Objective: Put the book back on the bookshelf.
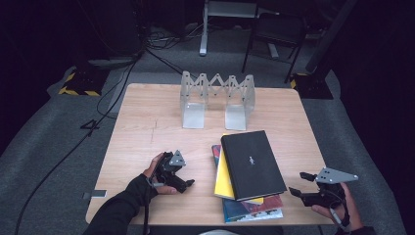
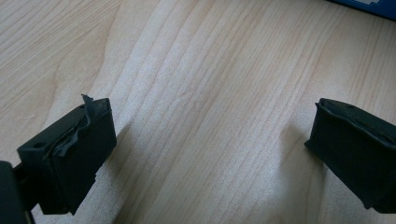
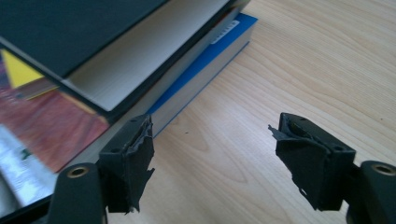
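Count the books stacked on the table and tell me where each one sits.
3, maybe more hidden. The black book lies on top, the yellow book under it juts out left, and a colourful book at the bottom shows at the stack's near edge.

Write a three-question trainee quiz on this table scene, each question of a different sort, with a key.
1. True or false: the black book lies on top of the stack of books.
2. Multiple choice: what stands at the far side of the table? A) a folding metal book rack B) a lamp C) a box
3. Fill in: the jaws of the left claw are ____, with bare wood between them.

Key: 1 true; 2 A; 3 open. The right claw is open too, beside the stack, gripping nothing.
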